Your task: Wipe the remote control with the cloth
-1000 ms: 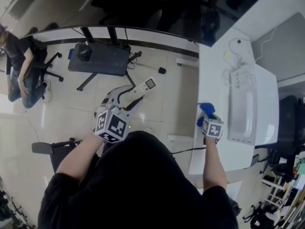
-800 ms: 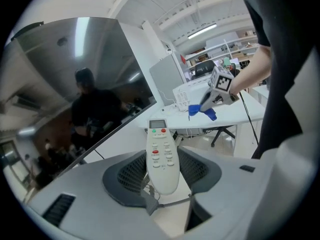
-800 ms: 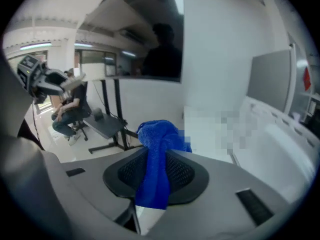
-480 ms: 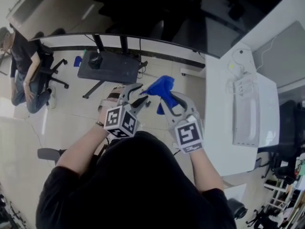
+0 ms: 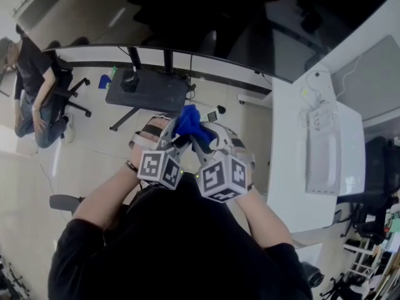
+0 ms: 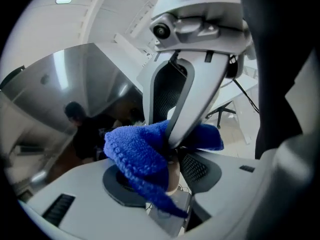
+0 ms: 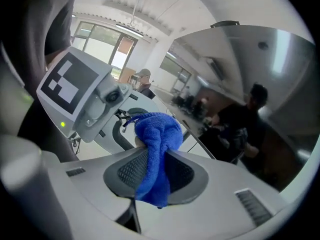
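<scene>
In the head view my two grippers meet in front of my chest. The left gripper [image 5: 167, 131] is shut on the white remote control, of which only the far tip [image 5: 212, 115] shows. A blue cloth [image 5: 187, 122] covers the rest. My right gripper [image 5: 200, 133] is shut on that cloth and presses it onto the remote. In the left gripper view the cloth [image 6: 140, 151] drapes over the remote's pale end [image 6: 173, 176] between my jaws, with the right gripper's finger [image 6: 192, 91] above it. In the right gripper view the cloth [image 7: 156, 149] is pinched between the jaws.
A long white desk [image 5: 284, 174] runs along the right with a white keyboard-like device [image 5: 322, 152] and cables. A dark low table [image 5: 150, 87] stands ahead on the tiled floor. A person [image 5: 31, 86] sits on an office chair at the far left.
The right gripper has swung from the white desk across to the left gripper, carrying the blue cloth up onto the remote. The left gripper has rolled and risen a little, still holding the remote.
</scene>
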The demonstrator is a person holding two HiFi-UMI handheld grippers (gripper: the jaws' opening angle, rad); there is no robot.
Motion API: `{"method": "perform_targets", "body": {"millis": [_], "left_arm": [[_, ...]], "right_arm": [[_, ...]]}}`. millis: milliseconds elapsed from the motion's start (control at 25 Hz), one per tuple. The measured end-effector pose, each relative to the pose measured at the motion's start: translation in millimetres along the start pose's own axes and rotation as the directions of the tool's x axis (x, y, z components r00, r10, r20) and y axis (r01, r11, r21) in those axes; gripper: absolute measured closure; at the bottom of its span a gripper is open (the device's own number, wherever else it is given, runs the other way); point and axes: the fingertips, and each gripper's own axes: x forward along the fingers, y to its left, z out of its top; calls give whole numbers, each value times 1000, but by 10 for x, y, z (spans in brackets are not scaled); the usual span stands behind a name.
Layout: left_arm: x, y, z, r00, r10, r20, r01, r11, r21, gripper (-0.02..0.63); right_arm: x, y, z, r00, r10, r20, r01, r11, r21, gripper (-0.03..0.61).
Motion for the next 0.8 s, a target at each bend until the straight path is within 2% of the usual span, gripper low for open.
{"method": "perform_targets", "body": {"millis": [320, 560, 640, 720, 800], "left_arm": [[-56, -60, 53, 1000, 4, 31, -4, 1000, -4, 414], [-96, -60, 1, 1000, 9, 30, -8, 1000, -24, 414], [-90, -46, -23, 1000, 11, 25, -10, 999, -37, 414], [-77, -28, -43, 1000, 13, 21, -12, 999, -48, 414], [-62, -5, -51, 1000, 18, 18, -17, 999, -47, 414]], "right_arm": [[-94, -327, -273, 996, -76, -39, 78, 994, 71, 471], [-221, -670, -484, 986, -152, -73, 163, 970, 179, 474], [-265, -638, -403, 993, -114, -30, 117, 962, 247, 474], [-275, -481, -230, 999, -19, 44, 5, 952, 307, 474], [-241, -253, -64, 992, 87, 93, -112, 941, 318, 474]]}}
